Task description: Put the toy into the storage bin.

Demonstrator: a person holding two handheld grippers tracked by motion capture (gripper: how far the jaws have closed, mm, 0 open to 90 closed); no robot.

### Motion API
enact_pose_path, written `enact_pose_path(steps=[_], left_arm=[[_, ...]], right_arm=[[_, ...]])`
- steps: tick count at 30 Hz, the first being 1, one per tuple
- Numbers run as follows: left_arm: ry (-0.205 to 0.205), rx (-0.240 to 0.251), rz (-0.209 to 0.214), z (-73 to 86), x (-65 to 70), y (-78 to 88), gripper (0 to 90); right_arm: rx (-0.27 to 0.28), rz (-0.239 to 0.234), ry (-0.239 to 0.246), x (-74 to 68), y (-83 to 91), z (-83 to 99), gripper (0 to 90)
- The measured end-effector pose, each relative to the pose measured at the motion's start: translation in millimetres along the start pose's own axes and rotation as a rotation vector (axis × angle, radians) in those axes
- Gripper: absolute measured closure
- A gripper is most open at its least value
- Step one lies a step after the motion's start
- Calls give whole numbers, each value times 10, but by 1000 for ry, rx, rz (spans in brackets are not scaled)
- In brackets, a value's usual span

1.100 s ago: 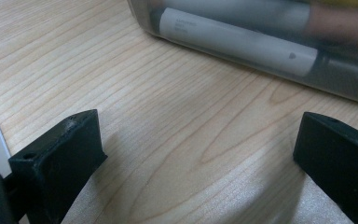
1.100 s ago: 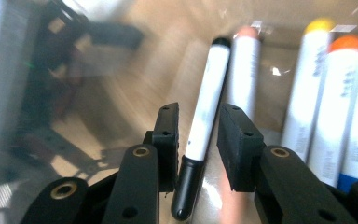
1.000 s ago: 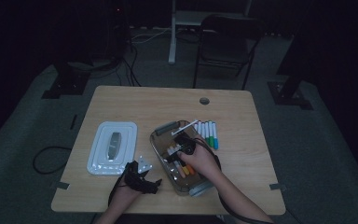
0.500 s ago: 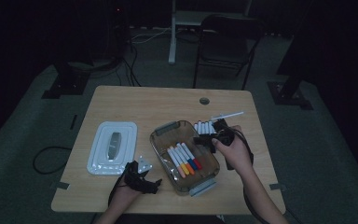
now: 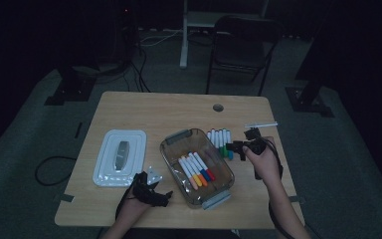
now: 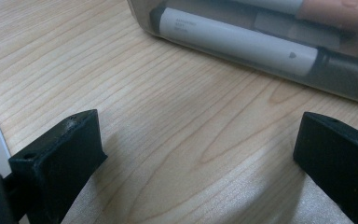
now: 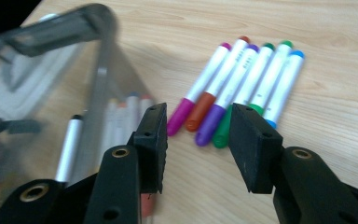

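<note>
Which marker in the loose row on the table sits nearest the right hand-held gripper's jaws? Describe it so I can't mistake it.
Start at the clear container on the wooden table; beside it lies a row of six markers. The purple marker is third from the container's side, its cap pointing toward the open, empty right hand-held gripper. A red-brown cap sits on one side of it and a green one on the other.

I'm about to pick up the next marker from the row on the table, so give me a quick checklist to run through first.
1. Right gripper empty, jaws apart: ok.
2. Row of white loose markers with coloured caps lying ahead of it: ok.
3. Single marker centred between the jaws: not ok, several lie ahead.
4. Clear plastic bin has room beside its markers: ok.
5. Left gripper open on the wooden table beside the bin: ok.
</note>
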State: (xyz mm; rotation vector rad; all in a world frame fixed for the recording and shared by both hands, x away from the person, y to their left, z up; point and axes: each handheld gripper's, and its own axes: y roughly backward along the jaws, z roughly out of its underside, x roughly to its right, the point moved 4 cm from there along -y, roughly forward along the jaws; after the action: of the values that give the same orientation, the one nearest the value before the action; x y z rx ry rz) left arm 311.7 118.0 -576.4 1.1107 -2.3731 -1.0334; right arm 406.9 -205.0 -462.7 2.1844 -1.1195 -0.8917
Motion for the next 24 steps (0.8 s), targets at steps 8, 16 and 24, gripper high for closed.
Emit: enact_pose_path(steps=[8, 16, 24], left_arm=[[0, 0, 0, 0, 0, 0, 19], [-1, 0, -1, 0, -1, 0, 19], [-1, 0, 0, 0, -1, 0, 19]], right_arm=[[22, 103, -27, 303, -222, 52, 536], [56, 160, -38, 515, -480, 40, 555], [47, 209, -109, 701, -709, 29, 576]])
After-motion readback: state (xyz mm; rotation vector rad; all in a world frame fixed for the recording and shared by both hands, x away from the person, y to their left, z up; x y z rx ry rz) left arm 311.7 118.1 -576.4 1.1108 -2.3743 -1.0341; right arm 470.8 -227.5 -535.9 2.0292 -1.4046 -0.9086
